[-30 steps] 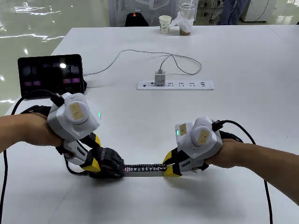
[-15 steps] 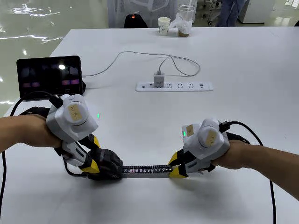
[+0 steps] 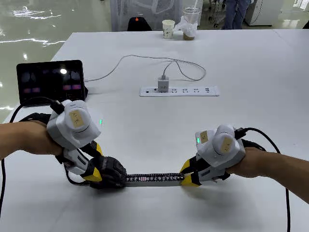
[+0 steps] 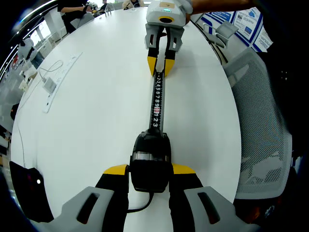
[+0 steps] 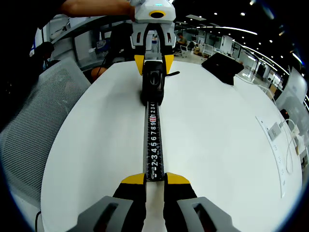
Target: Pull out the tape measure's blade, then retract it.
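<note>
Low in the frame, your left gripper (image 3: 98, 170) squeezes the black tape measure (image 3: 114, 172) while your right gripper (image 3: 188, 177) pinches its pulled-out blade (image 3: 154, 178).

Yellow-tipped jaws of the left gripper (image 4: 150, 170) clamp the black tape measure (image 4: 151, 159) from both sides on the white table (image 4: 96, 106). Its blade (image 4: 157, 101) runs straight ahead, numbers showing, to the right gripper (image 4: 161, 67), whose jaws pinch the far end. A power strip (image 4: 63, 79) lies off left, a mesh chair (image 4: 260, 121) right.
</note>
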`<act>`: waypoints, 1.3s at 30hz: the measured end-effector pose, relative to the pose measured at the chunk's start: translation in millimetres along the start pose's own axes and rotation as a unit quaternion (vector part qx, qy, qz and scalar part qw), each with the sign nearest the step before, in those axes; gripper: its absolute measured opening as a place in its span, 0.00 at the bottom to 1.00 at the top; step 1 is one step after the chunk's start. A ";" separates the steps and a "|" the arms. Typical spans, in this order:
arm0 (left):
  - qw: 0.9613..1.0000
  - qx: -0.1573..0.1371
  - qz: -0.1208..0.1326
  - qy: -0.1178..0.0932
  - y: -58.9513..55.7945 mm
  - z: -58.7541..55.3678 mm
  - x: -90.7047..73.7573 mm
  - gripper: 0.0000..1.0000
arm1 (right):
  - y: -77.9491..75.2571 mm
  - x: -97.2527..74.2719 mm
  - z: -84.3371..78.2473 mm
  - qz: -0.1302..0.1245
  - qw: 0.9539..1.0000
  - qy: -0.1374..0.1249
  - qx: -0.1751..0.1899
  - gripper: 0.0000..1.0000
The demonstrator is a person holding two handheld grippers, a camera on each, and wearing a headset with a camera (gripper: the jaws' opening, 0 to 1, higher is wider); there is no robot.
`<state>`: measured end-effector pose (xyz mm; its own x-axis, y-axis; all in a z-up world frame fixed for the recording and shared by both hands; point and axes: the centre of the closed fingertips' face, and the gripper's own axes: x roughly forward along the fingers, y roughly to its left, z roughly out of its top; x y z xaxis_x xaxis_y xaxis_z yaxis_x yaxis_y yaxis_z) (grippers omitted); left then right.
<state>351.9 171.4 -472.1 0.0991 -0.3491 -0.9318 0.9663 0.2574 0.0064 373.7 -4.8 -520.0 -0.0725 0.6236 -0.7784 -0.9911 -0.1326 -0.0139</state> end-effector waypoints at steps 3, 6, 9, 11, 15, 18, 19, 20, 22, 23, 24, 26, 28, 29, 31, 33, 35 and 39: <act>1.000 0.000 0.000 0.000 0.3 -0.1 0.0 0.25 | 0.6 -2.9 -2.3 -0.001 1.000 0.001 0.001 0.09; 1.000 0.000 0.000 0.000 0.4 0.0 -0.1 0.25 | 0.3 -5.1 -5.3 -0.002 1.000 0.002 0.002 0.09; 1.000 0.000 0.000 0.000 0.4 0.1 -0.1 0.25 | 0.1 -6.9 -8.5 -0.002 1.000 0.003 0.004 0.09; 1.000 0.000 0.000 0.000 0.4 0.1 0.0 0.25 | 0.9 -8.9 -10.0 -0.002 1.000 0.004 0.004 0.09; 1.000 -0.001 0.000 0.000 0.8 0.0 0.4 0.25 | 1.5 -11.9 -13.8 -0.002 1.000 0.005 0.005 0.09; 1.000 -0.001 -0.001 0.000 1.5 -0.5 0.7 0.25 | 1.6 -14.1 -16.5 -0.003 1.000 0.007 0.006 0.09; 1.000 -0.001 -0.001 0.000 1.5 -0.5 0.7 0.25 | 1.5 -14.6 -17.4 -0.003 1.000 0.008 0.006 0.09; 1.000 -0.002 -0.001 0.000 1.7 -0.7 0.8 0.25 | 1.2 -15.6 -18.9 -0.003 1.000 0.009 0.007 0.09; 1.000 -0.002 -0.001 0.000 2.1 -0.9 0.9 0.25 | 1.2 -16.9 -20.7 -0.003 1.000 0.011 0.007 0.09; 1.000 -0.002 -0.002 0.000 2.5 -1.3 0.9 0.25 | 1.1 -18.0 -22.2 -0.003 1.000 0.012 0.007 0.09; 1.000 -0.002 -0.002 0.000 2.5 -1.3 1.0 0.25 | 1.1 -18.7 -23.1 -0.004 1.000 0.012 0.008 0.09; 1.000 -0.002 -0.002 0.000 2.5 -1.4 1.2 0.25 | 0.7 -20.7 -25.5 -0.004 1.000 0.014 0.009 0.09; 1.000 -0.003 -0.002 0.000 2.8 -1.6 1.1 0.25 | 0.4 -22.9 -27.7 -0.005 1.000 0.015 0.010 0.09; 1.000 -0.003 -0.002 0.000 2.8 -1.6 1.1 0.25 | 0.0 -23.5 -28.6 -0.006 1.000 0.016 0.010 0.09; 1.000 -0.003 -0.002 0.000 2.7 -1.7 1.0 0.25 | 0.1 -25.2 -31.0 -0.007 1.000 0.017 0.012 0.09; 1.000 -0.003 -0.002 0.001 2.5 -1.6 1.0 0.25 | 0.2 -27.1 -33.3 -0.009 1.000 0.019 0.013 0.09; 1.000 -0.002 -0.002 0.001 2.3 -1.6 1.0 0.25 | 0.7 -29.2 -35.7 -0.009 1.000 0.021 0.013 0.09; 1.000 -0.003 -0.002 0.002 2.4 -1.6 1.0 0.25 | 1.1 -32.5 -39.9 -0.010 1.000 0.024 0.014 0.09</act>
<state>353.9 173.2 -473.6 0.0936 -0.3471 -0.9332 0.9655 0.2605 0.0000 379.5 -56.0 -519.7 -0.0483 0.5880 -0.8074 -0.9951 -0.0985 -0.0122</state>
